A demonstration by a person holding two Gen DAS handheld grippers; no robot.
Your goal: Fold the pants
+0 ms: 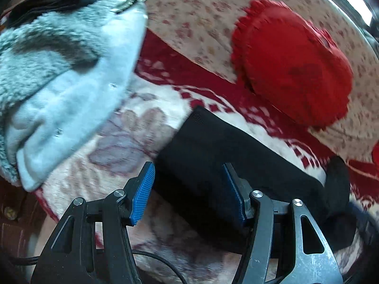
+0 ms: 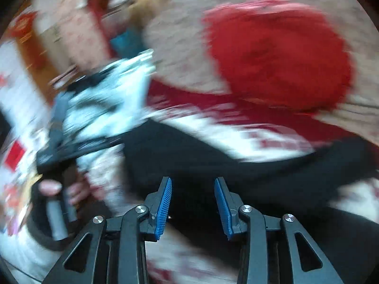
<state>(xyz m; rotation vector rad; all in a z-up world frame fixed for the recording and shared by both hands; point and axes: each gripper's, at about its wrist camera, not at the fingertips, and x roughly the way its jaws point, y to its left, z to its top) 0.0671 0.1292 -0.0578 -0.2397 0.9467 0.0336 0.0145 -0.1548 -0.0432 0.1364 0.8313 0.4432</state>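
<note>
Nearest to us, the left claw (image 1: 189, 177) stands released, its blue pads (image 1: 143, 194) spread wide with nothing between them, poised just above the black pants (image 1: 213, 165). We judge it is lined up to take the near edge of the cloth. The right claw (image 2: 192, 194) is likewise parted and empty, hovering over the dark cloth of the pants (image 2: 189, 156) — probably ready to grip a second point so the fabric can be lifted evenly.

The pants lie as a long dark band across the patterned blanket (image 1: 132, 127) on the bed, one end squared off toward the middle, the other running out of sight behind the left claw's frame. Whether they are already folded once, we cannot tell.

Beside them sits a grey fleecy garment (image 1: 71, 71), apart from the pants. Farther back, a red frilled cushion (image 1: 291, 64) rests on a floral cover (image 1: 201, 11).

The right wrist view is badly smeared by motion; we make out the other handle and a hand (image 2: 59, 189) at its left — little else.
</note>
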